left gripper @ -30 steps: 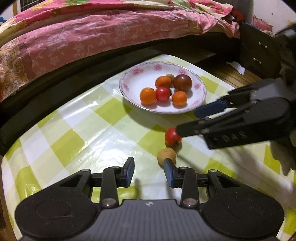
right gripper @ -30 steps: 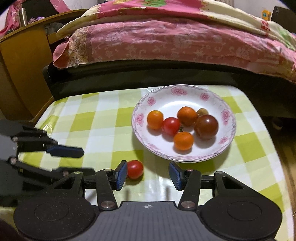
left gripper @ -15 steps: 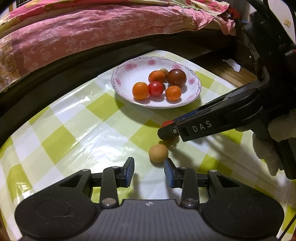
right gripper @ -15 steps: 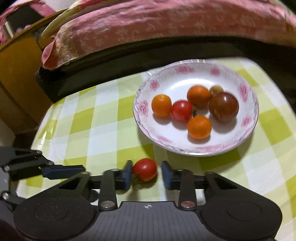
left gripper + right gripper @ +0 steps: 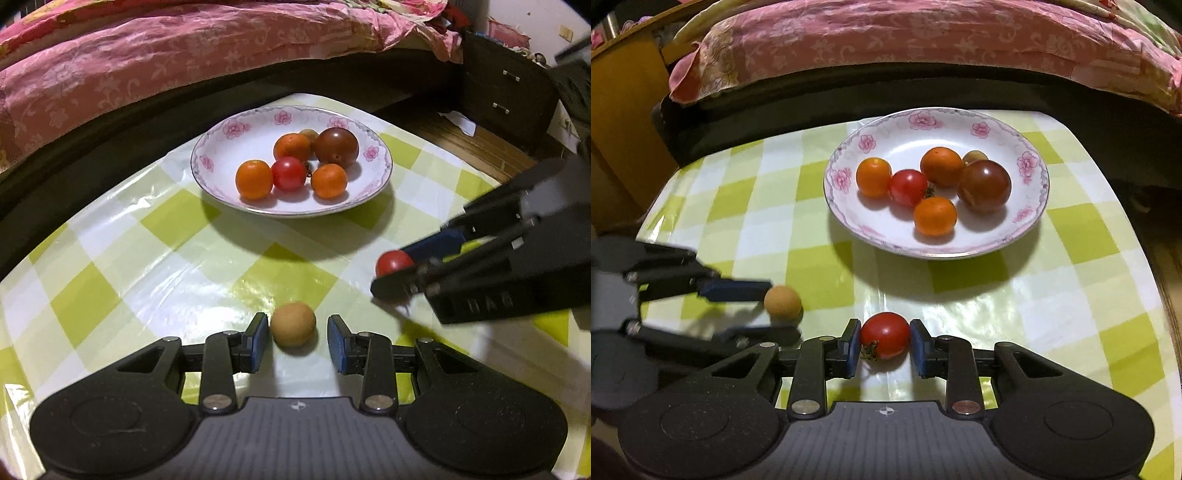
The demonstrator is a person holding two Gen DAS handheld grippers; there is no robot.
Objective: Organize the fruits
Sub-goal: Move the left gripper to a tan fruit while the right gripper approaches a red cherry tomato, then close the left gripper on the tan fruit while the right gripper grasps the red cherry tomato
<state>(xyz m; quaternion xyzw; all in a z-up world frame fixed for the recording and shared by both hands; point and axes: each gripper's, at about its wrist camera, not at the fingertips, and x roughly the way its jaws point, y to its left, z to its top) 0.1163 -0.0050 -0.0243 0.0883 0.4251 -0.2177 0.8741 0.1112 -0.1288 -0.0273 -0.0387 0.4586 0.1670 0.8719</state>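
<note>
**Both claws at the loose fruit**

My right gripper (image 5: 885,345) pinches the red tomato (image 5: 885,335), both blue pads touching its sides, low over the checked tablecloth (image 5: 1071,295). My left gripper (image 5: 294,341) is spread around the tan fruit (image 5: 293,324), which sits on the cloth with a gap at its right side. The flowered plate (image 5: 229,129) beyond holds six fruits.

Each black gripper (image 5: 885,345) has blue fingertip pads (image 5: 851,347) (silver screws (image 5: 807,406) on the linkages).
</note>
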